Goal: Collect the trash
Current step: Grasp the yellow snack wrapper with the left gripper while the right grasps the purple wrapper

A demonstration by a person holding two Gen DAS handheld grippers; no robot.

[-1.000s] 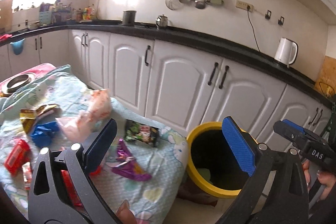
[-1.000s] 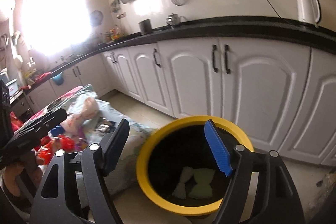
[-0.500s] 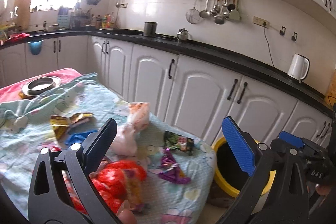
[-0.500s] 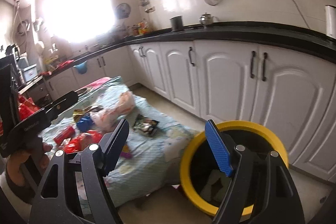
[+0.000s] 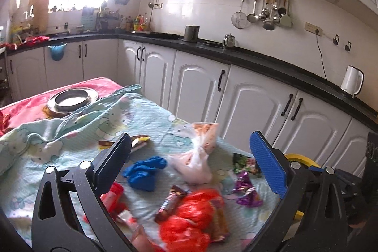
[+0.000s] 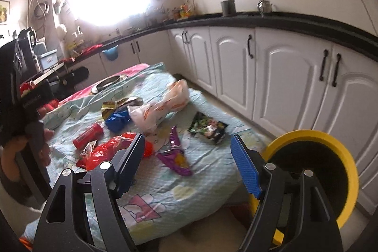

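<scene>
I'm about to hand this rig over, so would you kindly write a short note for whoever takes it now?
Left gripper: open, empty, above the table.
Right gripper: open, empty, aimed between the table and the yellow bin.
Still on the blanket: red plastic bag, blue wrapper, clear tied bag, purple wrapper, dark snack packet, red tube, chocolate bar.
Left to do: bin each piece.

Soft printed cloth under crinkly wrappers, beside a smooth yellow plastic bin [image 6: 314,134].

Quilted matt blanket [image 5: 146,110]; on it, glossy red plastic bag [image 5: 196,216], thin translucent knotted bag [image 5: 198,162], shiny purple foil wrapper [image 6: 176,155], dull metal dish [image 5: 72,98]. Behind: glossy white cabinet doors [image 5: 255,110], polished black counter [image 5: 271,65]. Ridged blue gripper pads [image 5: 268,164], matt black plastic frame.
</scene>
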